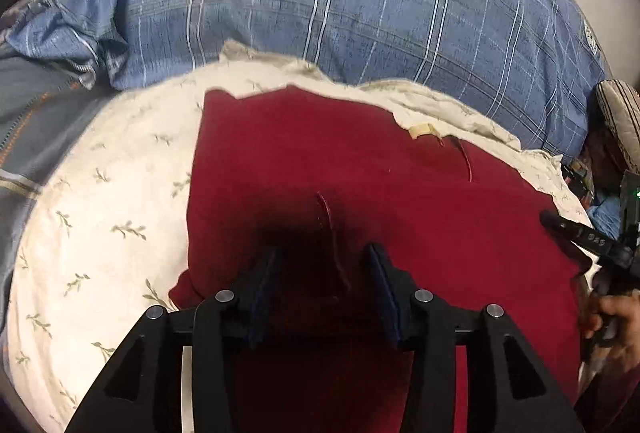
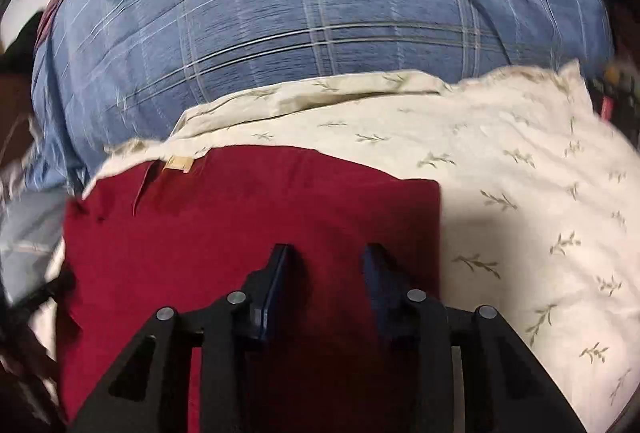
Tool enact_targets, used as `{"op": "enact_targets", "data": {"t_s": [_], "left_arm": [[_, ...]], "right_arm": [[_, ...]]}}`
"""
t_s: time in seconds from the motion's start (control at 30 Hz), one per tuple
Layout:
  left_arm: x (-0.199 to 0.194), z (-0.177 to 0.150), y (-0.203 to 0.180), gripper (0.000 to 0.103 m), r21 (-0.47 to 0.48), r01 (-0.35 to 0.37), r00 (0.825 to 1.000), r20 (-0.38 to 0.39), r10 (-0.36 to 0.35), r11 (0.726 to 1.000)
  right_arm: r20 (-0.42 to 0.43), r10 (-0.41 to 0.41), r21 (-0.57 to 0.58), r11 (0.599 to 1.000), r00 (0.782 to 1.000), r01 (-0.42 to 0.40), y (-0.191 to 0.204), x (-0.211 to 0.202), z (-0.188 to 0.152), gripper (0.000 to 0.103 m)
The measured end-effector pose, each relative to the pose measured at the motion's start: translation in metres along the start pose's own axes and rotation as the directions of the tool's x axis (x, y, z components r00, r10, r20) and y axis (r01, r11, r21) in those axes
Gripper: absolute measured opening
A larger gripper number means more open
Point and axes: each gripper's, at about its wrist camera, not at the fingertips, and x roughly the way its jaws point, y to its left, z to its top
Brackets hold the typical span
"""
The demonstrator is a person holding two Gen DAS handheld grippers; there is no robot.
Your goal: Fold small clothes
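A dark red garment (image 1: 360, 173) lies flat on a cream leaf-print cloth (image 1: 112, 201), a small cream label (image 1: 420, 130) at its far edge. My left gripper (image 1: 324, 257) hovers low over its near part, open. A raised crease (image 1: 330, 225) of the red fabric runs in between the fingers, and the pads stand clear of it. In the right wrist view my right gripper (image 2: 326, 253) is open over the same garment (image 2: 240, 213), close to its right edge, with nothing pinched. The left wrist view shows that right gripper (image 1: 576, 233) at the garment's right side, held by a hand (image 1: 612, 321).
A blue plaid bedcover (image 1: 320, 13) (image 2: 320, 25) fills the far side behind the cream cloth (image 2: 520, 173). Grey-blue fabric (image 1: 40, 121) lies at the left. A striped object (image 1: 620, 113) and dark clutter sit at the far right edge.
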Motion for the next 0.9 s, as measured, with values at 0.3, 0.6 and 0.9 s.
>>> {"op": "enact_targets", "data": {"t_s": [0.3, 0.6, 0.9], "left_arm": [[-0.007, -0.007, -0.011, 0.046, 0.053, -0.062, 0.998, 0.027, 0.061, 0.997], [-0.03, -0.019, -0.024, 0.048, 0.046, -0.103, 0.993, 0.058, 0.1, 0.994], [-0.074, -0.049, -0.034, 0.062, 0.036, -0.138, 0.989, 0.061, 0.135, 0.99]], "right_arm": [[0.028, 0.01, -0.074, 0.997, 1.0, -0.008, 0.013, -0.054, -0.048, 0.045], [0.037, -0.029, -0.093, 0.995, 0.999, 0.032, 0.022, -0.07, -0.062, 0.051], [0.036, 0.047, 0.007, 0.999, 0.998, -0.047, 0.01, -0.111, -0.107, 0.066]]}}
